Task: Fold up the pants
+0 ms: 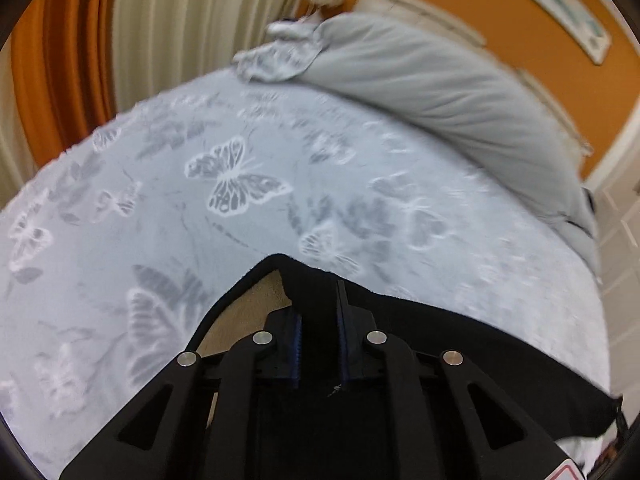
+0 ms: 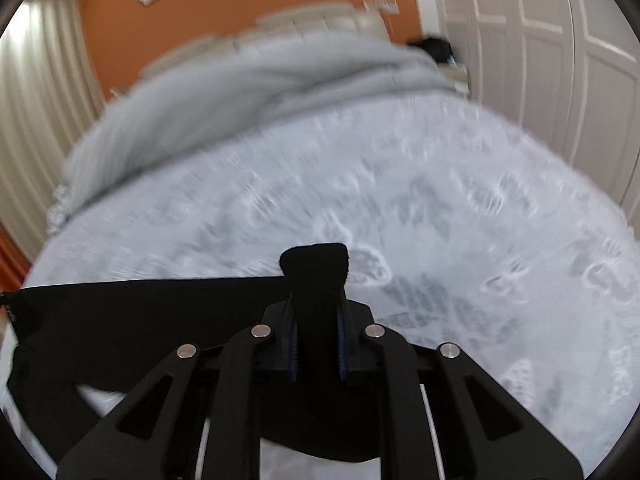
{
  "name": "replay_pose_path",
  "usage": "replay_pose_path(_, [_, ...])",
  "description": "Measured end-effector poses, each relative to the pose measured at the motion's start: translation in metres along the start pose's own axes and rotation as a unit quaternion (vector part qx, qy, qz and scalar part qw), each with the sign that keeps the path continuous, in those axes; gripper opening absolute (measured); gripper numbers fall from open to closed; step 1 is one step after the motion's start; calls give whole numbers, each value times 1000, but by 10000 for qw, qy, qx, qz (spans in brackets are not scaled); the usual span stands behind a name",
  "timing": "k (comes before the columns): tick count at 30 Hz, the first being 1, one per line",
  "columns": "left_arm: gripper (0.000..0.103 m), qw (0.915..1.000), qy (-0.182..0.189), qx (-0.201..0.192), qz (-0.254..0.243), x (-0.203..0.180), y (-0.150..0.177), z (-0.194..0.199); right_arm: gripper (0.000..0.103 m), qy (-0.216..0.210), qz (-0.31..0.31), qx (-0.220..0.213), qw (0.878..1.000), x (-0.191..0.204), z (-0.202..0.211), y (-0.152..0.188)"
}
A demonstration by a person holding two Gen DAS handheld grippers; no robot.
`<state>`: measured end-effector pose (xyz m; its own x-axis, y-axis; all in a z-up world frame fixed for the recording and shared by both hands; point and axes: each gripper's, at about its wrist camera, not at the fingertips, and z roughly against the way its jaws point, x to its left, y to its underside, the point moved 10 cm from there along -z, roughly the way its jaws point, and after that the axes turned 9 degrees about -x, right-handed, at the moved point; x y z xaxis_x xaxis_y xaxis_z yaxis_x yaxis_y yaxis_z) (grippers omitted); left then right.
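Left wrist: two grippers (image 1: 318, 312) (image 2: 316, 312), each apparently clamping one black pants (image 1: 460, 344) (image 2: 140, 312).

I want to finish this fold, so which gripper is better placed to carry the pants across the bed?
Neither clearly: the left gripper and right gripper are each shut on the black pants above the bedspread. Probably move both together.

No legible text, brand, number or sign is shown in either wrist view. A red-edged label (image 1: 568, 474) is seen on the left gripper's body at the lower edge, cropped and unreadable. The wall picture (image 1: 556, 4) is blurred.
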<state>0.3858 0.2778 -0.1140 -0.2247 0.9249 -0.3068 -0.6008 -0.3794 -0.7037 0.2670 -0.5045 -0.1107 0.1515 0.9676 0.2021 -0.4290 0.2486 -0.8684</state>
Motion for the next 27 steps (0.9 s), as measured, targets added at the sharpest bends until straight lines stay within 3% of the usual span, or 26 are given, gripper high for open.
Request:
replay_pose_path(5, [10,9990,435,-37,-123,4,25,91,13,-167,515,-12,9985,10,76,10])
replay_pose_path(9, [10,9981,448,316,-265,36,80,139,14,-125,672,364,9970,-8,118,61])
replay_pose_path(12, [12,9958,338,792,-301,63,133,149,17,78,637,778,9949,-27,128,112])
replay_pose_path(13, [16,9953,290,870,-304,68,143,148,21,173,560,924,9940,-33,129,128])
replay_pose_path(15, [39,9936,116,1111,-135,82,169,148,31,516,407,1049,9923,-49,134,150])
replay_pose_path(16, [45,9941,26,1081,44,87,174,150,40,673,310,1003,9922,-55,139,154])
replay_pose_path(20, [86,9947,51,817,628,88,173,162,61,820,-192,553,9949,-55,167,142])
replay_pose_path(21, [87,9932,73,818,825,85,174,161,63,761,-248,484,9956,-51,172,139])
replay_pose_path(25, [86,9811,240,1260,1450,77,191,133,70,442,-502,316,9973,-24,190,132])
replay_pose_path(26, [68,9767,243,1393,1615,76,195,124,70,377,-605,335,9969,-18,192,131])
replay_pose_path(27, [17,9736,206,1530,1679,76,199,116,70,320,-677,357,9966,-13,193,130])
